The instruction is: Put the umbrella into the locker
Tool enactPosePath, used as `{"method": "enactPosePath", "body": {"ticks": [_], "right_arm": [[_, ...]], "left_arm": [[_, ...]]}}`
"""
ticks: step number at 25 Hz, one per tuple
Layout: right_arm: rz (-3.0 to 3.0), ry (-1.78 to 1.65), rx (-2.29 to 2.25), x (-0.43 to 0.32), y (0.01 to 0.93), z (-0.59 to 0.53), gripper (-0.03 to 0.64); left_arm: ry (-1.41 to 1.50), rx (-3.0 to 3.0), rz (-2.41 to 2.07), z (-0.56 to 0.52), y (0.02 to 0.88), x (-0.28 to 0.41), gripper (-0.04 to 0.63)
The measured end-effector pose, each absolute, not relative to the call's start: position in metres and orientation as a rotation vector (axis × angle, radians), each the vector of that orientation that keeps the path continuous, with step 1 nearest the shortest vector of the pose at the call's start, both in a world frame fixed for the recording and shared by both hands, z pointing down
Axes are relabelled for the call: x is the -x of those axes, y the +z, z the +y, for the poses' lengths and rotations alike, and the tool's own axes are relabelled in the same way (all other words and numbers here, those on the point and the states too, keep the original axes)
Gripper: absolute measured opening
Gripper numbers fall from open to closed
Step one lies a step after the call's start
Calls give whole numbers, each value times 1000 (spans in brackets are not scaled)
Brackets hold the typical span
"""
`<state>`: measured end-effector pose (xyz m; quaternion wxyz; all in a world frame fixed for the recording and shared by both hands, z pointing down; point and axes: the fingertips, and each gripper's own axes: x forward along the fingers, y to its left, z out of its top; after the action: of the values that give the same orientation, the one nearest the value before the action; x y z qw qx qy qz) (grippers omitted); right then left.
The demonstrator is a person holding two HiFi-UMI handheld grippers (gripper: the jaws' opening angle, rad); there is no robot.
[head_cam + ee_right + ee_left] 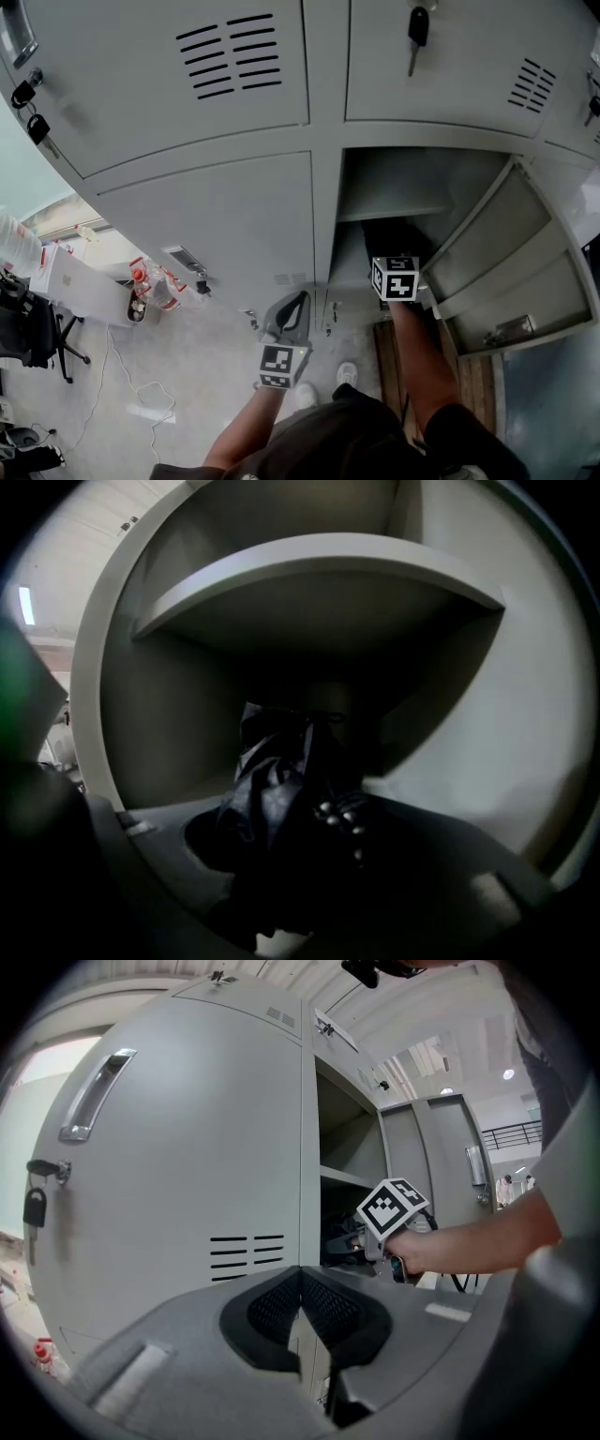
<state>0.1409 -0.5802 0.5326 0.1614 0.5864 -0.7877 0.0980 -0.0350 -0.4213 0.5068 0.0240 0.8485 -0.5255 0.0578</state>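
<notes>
The right hand-held gripper [289, 841] clamped the folded dark umbrella [267, 780] at the lower centre of its view, inside the open locker [375, 187] compartment, beneath the shelf [319, 564]. The left hand-held gripper [302, 1312] was empty with its jaws closed together, facing a shut door [187, 1147].

Lockers [206, 216]: pale grey, black vent slots. Umbrella [267, 780]: navy-black, sheen on folds. Left cube [281, 364], right cube [397, 278]: black squares on white. Left gripper [301, 1302]: grey body, black mesh-textured pads [274, 1309]. Key fobs [418, 26]: black. Floor [206, 356]: speckled grey. Planks [386, 352], right: brown.
</notes>
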Motion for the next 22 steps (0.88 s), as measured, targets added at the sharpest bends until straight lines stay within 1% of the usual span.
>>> {"method": "enactPosePath", "body": {"ticks": [5,14,18,22], "right_arm": [[-2174,351,-1650,-142,552,-589,236],[-2097,301,-1612,-137,563,-595,245],[-2107,285,-1587,-131,563,-594,264],[-2135,295,-1584,-134,561,-584,322]], "left_arm": [[181,-2617,-1624,-423,509,33,5],[145,-2627,-1616,-424,503,30,5],[136,-2623,-1597,-424,505,28,5],[115,-2641,-1575,-422,499,25,5]]}}
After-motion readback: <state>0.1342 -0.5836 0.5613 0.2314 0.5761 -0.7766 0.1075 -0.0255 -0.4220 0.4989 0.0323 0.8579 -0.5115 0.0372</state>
